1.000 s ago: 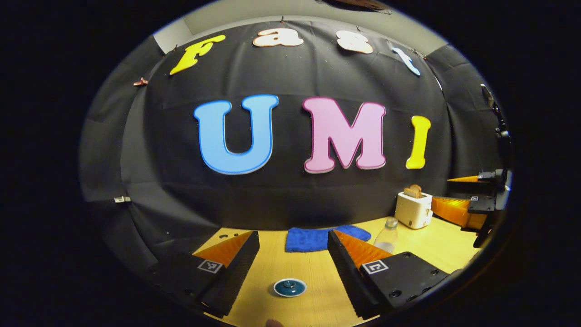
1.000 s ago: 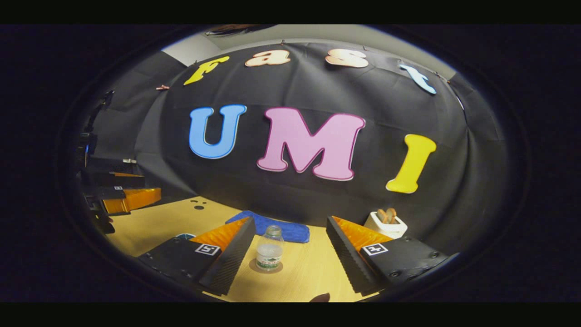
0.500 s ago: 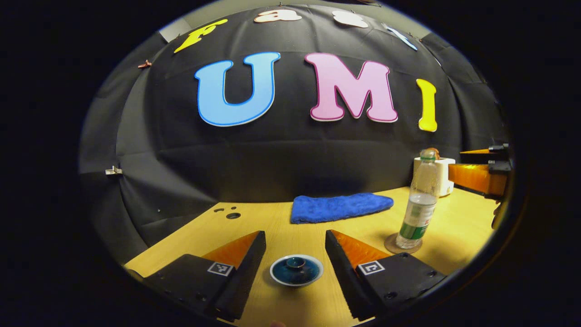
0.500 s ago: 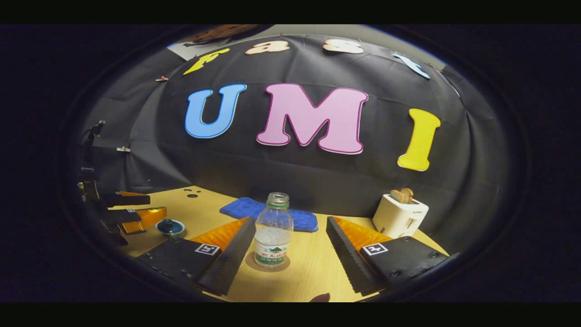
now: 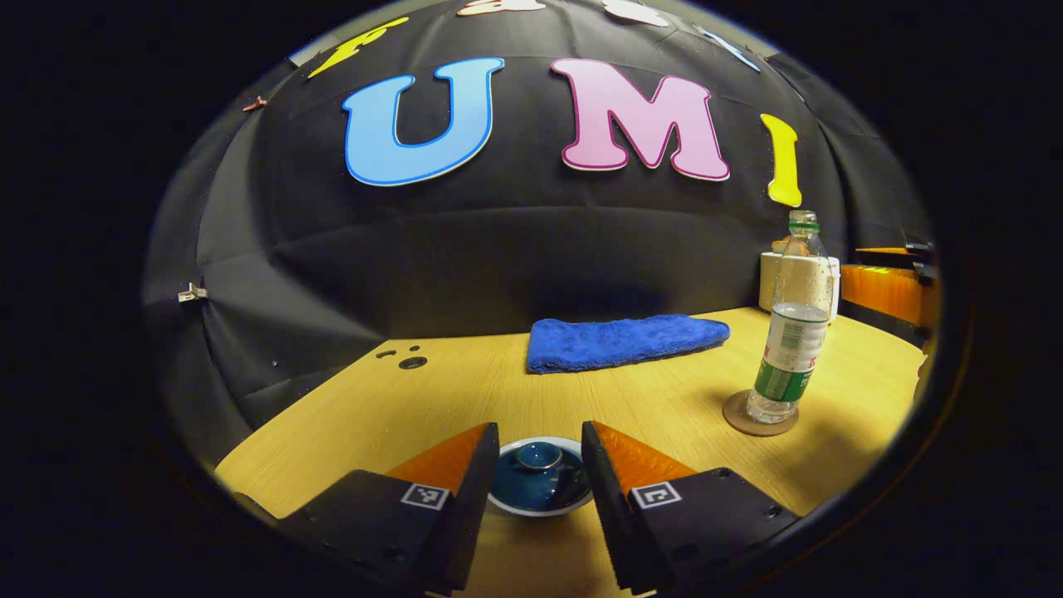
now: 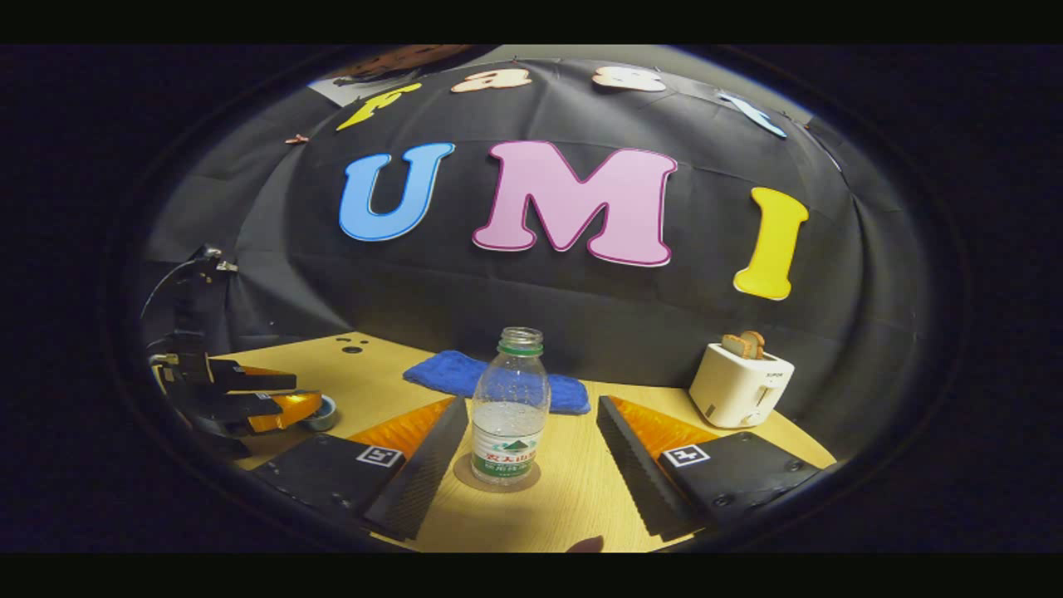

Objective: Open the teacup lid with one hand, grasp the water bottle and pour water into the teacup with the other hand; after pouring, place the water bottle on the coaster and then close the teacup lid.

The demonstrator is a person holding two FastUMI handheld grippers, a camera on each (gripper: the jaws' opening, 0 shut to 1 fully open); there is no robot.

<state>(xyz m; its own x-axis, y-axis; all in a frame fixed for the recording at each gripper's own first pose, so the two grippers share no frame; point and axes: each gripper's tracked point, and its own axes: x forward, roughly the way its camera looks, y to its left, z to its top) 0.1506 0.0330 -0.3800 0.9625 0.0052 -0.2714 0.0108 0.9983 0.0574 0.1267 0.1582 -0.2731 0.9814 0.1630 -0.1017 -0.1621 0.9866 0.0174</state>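
A dark blue teacup point(image 5: 538, 490) with a white rim stands on the wooden table point(image 5: 648, 399), its knobbed lid point(image 5: 538, 455) on it. My left gripper point(image 5: 536, 432) is open and low over the table, one finger on each side of the cup; whether they touch it I cannot tell. A clear, uncapped water bottle point(image 6: 509, 415) stands upright on a round brown coaster point(image 6: 497, 480). My right gripper point(image 6: 531, 405) is open, and the bottle stands between its fingers, nearer the left one. In the left gripper view the bottle point(image 5: 789, 332) and coaster point(image 5: 760, 413) are far right.
A folded blue cloth point(image 5: 623, 342) lies at the back of the table by the wall. A white toaster point(image 6: 739, 386) with toast stands at the back right. From the right gripper view, the left gripper point(image 6: 249, 399) sits at the far left, hiding most of the teacup point(image 6: 322, 411).
Both grippers have come down and forward. The left one's fingers have narrowed and now flank the teacup. The right one has drawn closer to the bottle.
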